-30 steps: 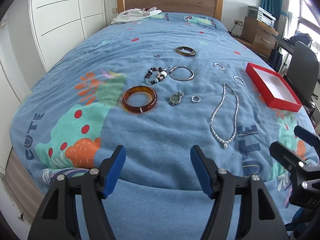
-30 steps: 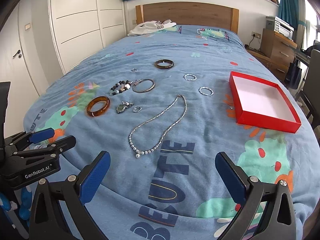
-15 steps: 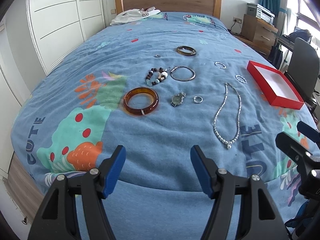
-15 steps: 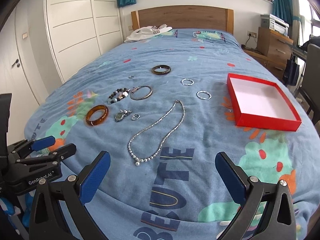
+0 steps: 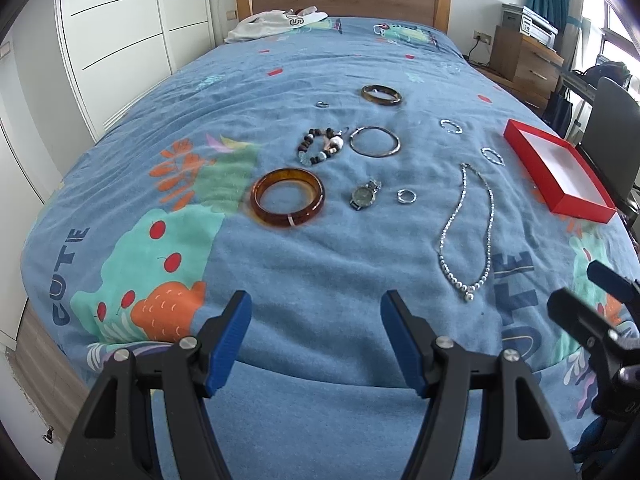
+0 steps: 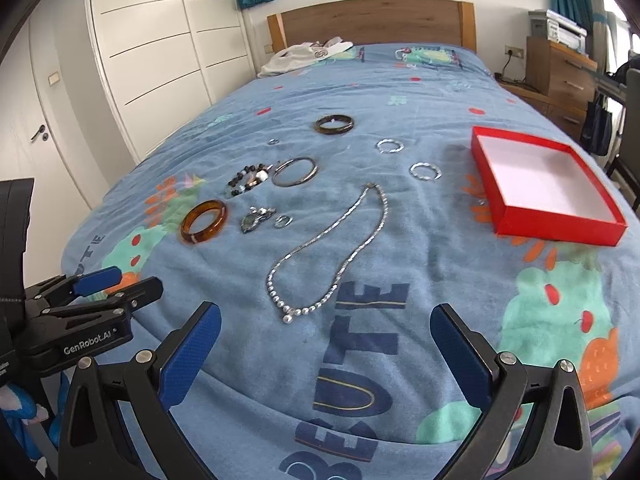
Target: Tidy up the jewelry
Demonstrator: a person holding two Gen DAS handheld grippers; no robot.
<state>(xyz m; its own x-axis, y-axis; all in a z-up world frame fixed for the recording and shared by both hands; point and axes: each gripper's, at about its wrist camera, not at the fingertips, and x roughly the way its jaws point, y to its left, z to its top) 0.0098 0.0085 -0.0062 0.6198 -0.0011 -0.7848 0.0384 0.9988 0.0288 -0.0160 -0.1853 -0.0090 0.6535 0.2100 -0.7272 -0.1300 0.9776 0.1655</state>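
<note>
Both claws hover over the foot of the bed [image 6: 400, 92], empty: the left claw [image 5: 316, 336] with its jaws spread wide, the right claw [image 6: 326, 350] spread wider still. Straight ahead of the right claw, at 12 o'clock, a silver bead necklace [image 6: 332, 252] lies in a loop on the blue blanket. At 2 o'clock sits the open red box [image 6: 560, 224], with nothing inside. Toward 11 o'clock lie an amber bangle [image 6: 203, 221], a watch [image 6: 256, 218], a small ring [image 6: 283, 221], a beaded bracelet [image 6: 248, 180] and a thin metal bangle [image 6: 295, 171].
</note>
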